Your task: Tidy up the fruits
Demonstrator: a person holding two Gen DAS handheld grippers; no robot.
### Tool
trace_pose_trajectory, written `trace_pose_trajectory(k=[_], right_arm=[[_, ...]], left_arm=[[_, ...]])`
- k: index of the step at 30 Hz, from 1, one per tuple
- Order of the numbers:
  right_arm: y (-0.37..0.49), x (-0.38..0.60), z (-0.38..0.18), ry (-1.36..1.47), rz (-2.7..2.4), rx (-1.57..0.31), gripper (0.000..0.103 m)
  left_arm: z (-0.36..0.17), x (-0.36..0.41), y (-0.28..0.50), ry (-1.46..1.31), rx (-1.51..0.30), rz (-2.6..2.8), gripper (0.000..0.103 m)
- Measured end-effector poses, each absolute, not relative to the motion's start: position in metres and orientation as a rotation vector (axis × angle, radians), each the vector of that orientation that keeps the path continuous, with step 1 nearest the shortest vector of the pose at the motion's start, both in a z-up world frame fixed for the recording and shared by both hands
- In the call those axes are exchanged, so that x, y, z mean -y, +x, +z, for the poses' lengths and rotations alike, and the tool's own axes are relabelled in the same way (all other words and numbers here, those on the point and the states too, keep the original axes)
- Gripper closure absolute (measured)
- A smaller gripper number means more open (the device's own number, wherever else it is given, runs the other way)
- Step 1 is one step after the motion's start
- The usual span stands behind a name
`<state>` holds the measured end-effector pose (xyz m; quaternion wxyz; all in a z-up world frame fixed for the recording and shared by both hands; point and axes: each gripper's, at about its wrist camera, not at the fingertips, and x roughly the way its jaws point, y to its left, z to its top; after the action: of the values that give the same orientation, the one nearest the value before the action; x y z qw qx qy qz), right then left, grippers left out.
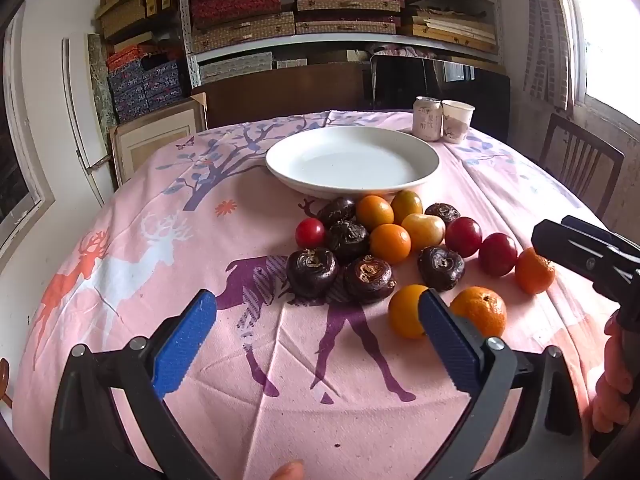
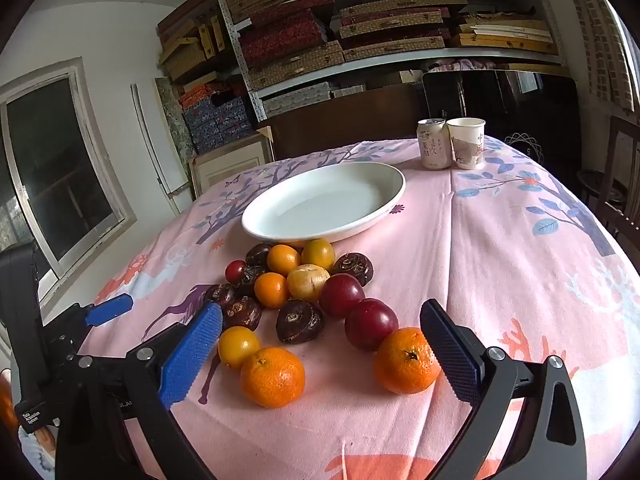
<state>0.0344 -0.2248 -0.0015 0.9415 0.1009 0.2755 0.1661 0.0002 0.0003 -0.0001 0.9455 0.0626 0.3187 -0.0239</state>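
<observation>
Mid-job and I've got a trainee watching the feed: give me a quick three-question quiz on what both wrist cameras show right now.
1. True or false: the white plate already holds some fruit.
2. Multiple choice: what stands beyond the plate, at the far end of the table? A) a kettle B) a drink can and a paper cup C) a basket
3. Fill in: the right gripper is ___ and holds nothing, with two mandarins lying just ahead of it.

Key: 1. False, the plate is empty; all the fruit lies on the pink tablecloth. 2. B. 3. Open; the left gripper is open too.
</observation>
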Motion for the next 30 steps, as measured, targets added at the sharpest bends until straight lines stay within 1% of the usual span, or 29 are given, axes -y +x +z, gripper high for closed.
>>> trace_pose_trajectory(k=[11,30], right_arm=[[0.016,0.213,-0.002,0.169,0.346,-0.542,0.003],[0.024,0.219,-0.003,0.174,0.343,-0.553,0.003]], left_arm=[[-0.001,-0.002,-0.008,0.118,-0.641,-0.047,0.004],[-0.006,0.000,0.000,0.113,-0.673,-0.059,0.004]])
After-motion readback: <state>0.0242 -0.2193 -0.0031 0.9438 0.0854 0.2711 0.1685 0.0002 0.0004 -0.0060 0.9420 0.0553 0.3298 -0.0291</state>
